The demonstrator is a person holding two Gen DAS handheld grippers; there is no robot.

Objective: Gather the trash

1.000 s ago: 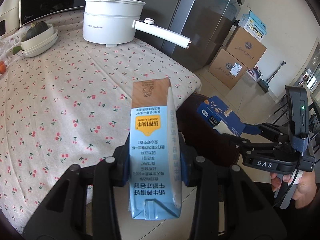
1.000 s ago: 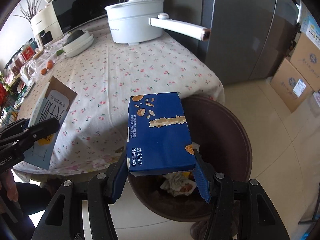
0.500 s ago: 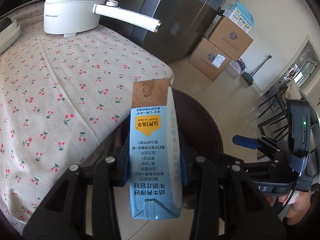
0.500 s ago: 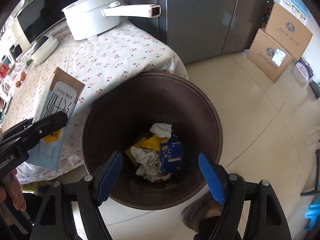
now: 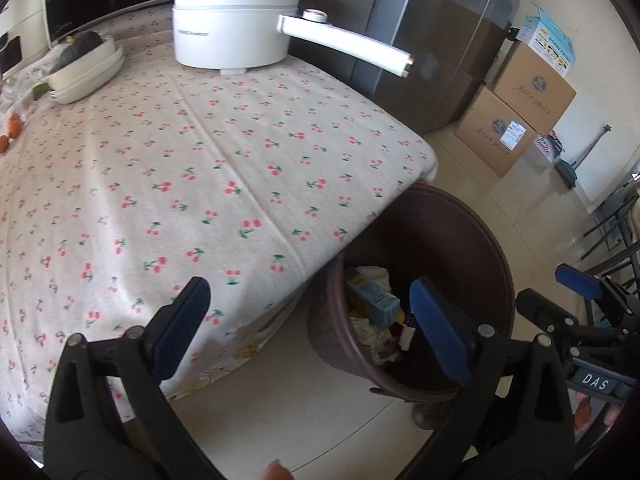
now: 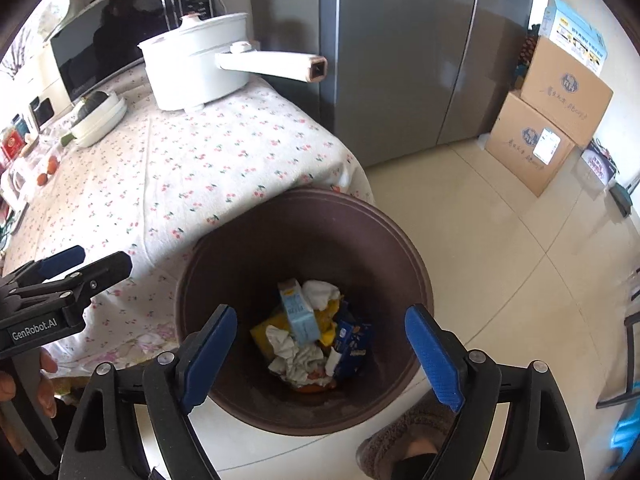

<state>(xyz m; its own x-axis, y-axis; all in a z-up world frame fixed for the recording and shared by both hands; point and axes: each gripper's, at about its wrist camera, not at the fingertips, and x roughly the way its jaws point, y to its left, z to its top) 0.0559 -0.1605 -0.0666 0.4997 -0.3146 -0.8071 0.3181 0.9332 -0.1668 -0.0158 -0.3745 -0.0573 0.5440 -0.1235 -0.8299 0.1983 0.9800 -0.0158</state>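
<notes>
A round brown trash bin [image 6: 404, 252] [image 5: 476, 232] stands on the floor against the table's corner. Inside lie a light-blue milk carton [image 6: 297, 312] [image 5: 374, 300], a dark-blue biscuit box [image 6: 352, 340] and crumpled tissues [image 6: 298, 358]. My right gripper [image 6: 320, 344] hangs over the bin, jaws opening, nothing between them. My left gripper [image 5: 308, 320] hovers at the table edge beside the bin, jaws opening wide and empty; in the right wrist view it shows at the left [image 6: 76, 266].
A cherry-print tablecloth [image 5: 180, 168] covers the table, bearing a white pot [image 5: 232, 20] with a long handle and stacked white bowls [image 5: 86, 72]. A grey fridge [image 6: 400, 52] and cardboard boxes [image 6: 552, 120] stand behind. A slippered foot [image 6: 400, 444] is beside the bin.
The left gripper opened and the milk carton dropped into the bin. The right gripper let go of the blue biscuit box earlier, which now lies in the bin, and spread wider.
</notes>
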